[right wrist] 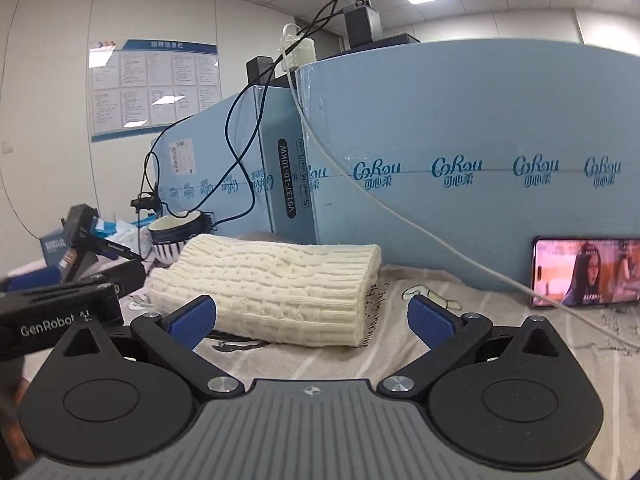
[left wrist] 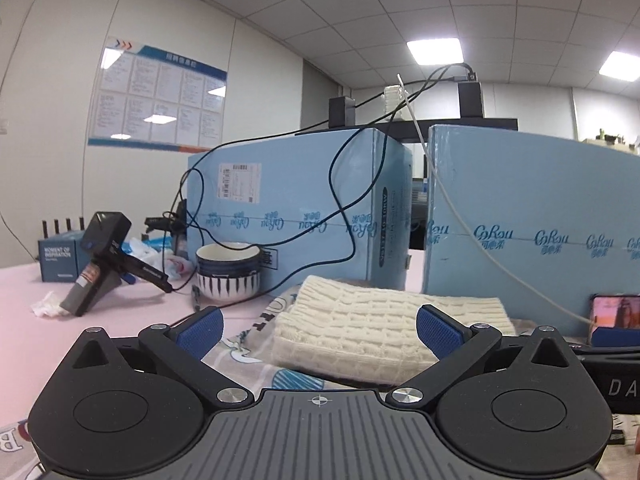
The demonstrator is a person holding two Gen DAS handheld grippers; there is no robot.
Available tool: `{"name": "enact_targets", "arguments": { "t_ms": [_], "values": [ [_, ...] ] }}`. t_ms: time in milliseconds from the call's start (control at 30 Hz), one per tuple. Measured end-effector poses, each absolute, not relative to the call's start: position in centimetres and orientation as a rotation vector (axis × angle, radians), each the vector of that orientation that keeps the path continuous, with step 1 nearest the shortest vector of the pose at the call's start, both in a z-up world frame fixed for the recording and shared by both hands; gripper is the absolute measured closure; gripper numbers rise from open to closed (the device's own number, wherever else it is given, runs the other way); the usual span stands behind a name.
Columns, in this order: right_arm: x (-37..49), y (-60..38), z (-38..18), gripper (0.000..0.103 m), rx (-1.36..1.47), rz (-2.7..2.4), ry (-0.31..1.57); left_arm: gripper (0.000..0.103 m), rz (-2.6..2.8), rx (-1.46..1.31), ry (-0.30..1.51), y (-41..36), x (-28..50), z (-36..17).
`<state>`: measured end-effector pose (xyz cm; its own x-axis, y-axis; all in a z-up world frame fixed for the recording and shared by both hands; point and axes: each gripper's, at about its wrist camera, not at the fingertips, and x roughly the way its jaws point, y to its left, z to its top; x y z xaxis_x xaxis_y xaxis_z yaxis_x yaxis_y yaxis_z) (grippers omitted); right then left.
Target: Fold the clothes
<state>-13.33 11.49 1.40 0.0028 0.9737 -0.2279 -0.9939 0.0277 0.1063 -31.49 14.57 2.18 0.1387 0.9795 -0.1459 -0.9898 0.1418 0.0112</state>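
Observation:
A cream knitted garment (left wrist: 360, 332) lies folded into a thick rectangle on a printed grey cloth (left wrist: 288, 378) on the table. It also shows in the right wrist view (right wrist: 276, 288), on the same cloth (right wrist: 460, 340). My left gripper (left wrist: 319, 330) is open and empty, its blue pads just in front of the garment's near edge. My right gripper (right wrist: 312, 318) is open and empty, close in front of the garment's near right corner. The left gripper's black body (right wrist: 60, 304) shows at the left of the right wrist view.
Two large light-blue cartons (left wrist: 304, 208) (right wrist: 480, 168) stand right behind the garment, with black and white cables draped over them. A striped bowl (left wrist: 228, 270), a black handheld device (left wrist: 100, 256) and a small blue box sit at left. A lit phone (right wrist: 588, 272) leans at right.

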Motion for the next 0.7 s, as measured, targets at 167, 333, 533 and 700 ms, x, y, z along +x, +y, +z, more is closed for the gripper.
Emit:
{"name": "enact_targets", "arguments": {
  "t_ms": [167,333,533,700],
  "values": [
    [-13.6,11.9,1.2,0.000,-0.138,1.527,0.237,0.000,1.491,-0.058,0.171,14.5,-31.1,1.7],
    [-13.6,12.1,1.3,0.000,-0.164,1.514,0.161,0.000,1.517,-0.069,0.181,14.8,-31.1,1.6],
    [-13.8,13.0,0.8,0.000,-0.243,1.531,0.217,0.000,1.500,-0.129,0.245,15.7,-31.1,1.2],
    [-13.7,14.1,0.2,0.000,-0.309,1.503,0.282,0.000,1.536,-0.263,0.377,17.0,-31.2,0.3]
  ]
}}
